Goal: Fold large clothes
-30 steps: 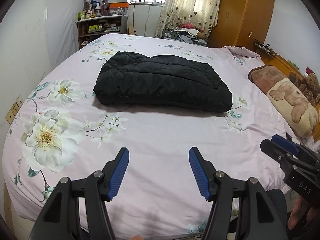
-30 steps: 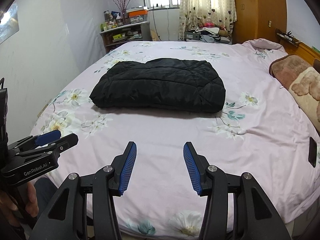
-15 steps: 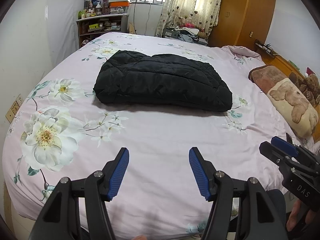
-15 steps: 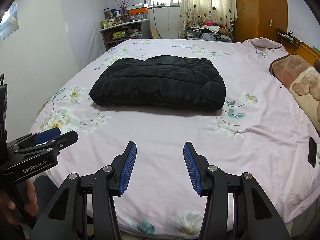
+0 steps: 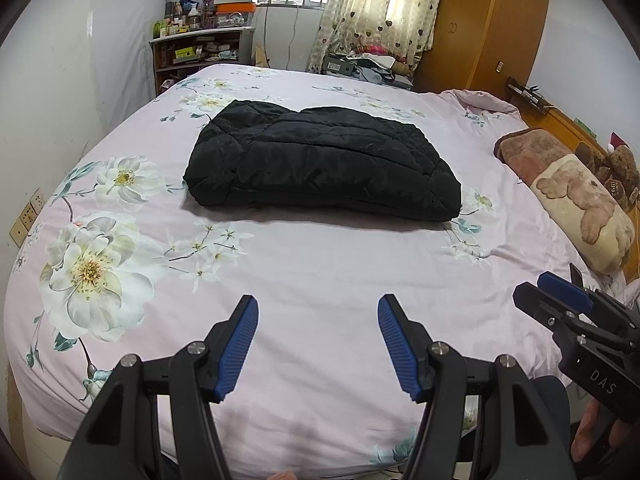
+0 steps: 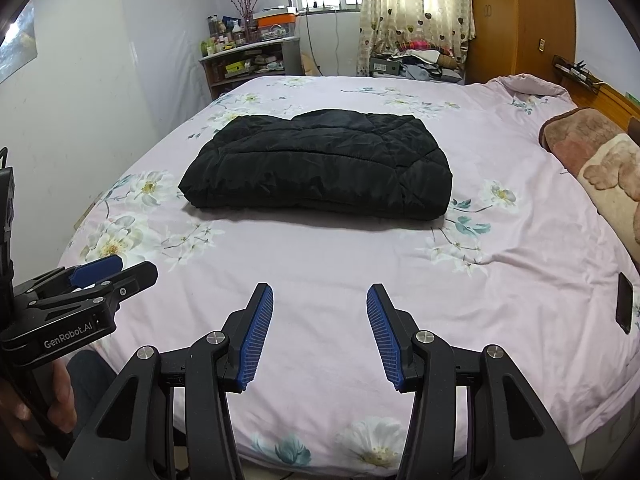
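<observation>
1. I've got the black padded jacket (image 5: 320, 164) lying folded into a thick rectangle in the middle of the bed (image 5: 320, 280), well back from the near edge; it shows the same way from the right wrist (image 6: 320, 168).
2. My left gripper (image 5: 318, 312) hangs over the near edge of the bed, jaws spread wide, nothing between the blue pads (image 5: 236, 348).
3. My right gripper (image 6: 320, 300) sits over the near edge too, jaws wide apart and empty.
4. Each gripper shows in the other's view: the right one at the near right corner (image 5: 580, 320), the left one at the near left corner (image 6: 80, 292).
5. Neither gripper touches the jacket.
6. A brown bear-print pillow (image 5: 576, 196) lies along the right edge, and a dark phone (image 6: 625, 302) rests by that edge nearer me.
</observation>
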Action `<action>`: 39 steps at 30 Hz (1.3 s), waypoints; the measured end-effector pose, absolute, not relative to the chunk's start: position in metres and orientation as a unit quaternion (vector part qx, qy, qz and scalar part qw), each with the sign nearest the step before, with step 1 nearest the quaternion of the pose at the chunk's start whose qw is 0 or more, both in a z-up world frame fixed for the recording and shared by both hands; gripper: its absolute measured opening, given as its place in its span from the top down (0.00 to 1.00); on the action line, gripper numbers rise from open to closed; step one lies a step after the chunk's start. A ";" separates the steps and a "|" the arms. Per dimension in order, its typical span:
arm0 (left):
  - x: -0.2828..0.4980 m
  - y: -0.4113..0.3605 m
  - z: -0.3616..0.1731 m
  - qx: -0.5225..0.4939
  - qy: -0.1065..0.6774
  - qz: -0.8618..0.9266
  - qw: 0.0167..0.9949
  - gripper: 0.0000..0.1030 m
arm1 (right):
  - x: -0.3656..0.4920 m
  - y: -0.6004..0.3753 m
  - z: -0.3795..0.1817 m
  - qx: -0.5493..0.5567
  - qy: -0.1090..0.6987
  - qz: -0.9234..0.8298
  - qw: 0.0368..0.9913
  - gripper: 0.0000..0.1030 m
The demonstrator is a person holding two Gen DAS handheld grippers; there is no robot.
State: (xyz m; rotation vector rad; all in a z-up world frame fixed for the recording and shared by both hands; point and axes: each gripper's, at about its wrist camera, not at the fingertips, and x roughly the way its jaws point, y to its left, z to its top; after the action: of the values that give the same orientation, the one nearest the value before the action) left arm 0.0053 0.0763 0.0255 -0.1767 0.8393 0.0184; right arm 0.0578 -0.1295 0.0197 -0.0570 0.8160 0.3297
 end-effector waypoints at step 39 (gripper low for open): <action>0.003 0.077 0.027 -0.078 0.406 0.001 0.911 0.37 | 0.056 -0.129 0.018 -0.028 0.398 0.160 0.903 0.52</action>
State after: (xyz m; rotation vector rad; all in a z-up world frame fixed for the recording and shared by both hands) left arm 0.0033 0.0771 0.0265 -0.1607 0.8367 0.0017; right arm 0.0562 -0.1294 0.0176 -0.0576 0.8232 0.3309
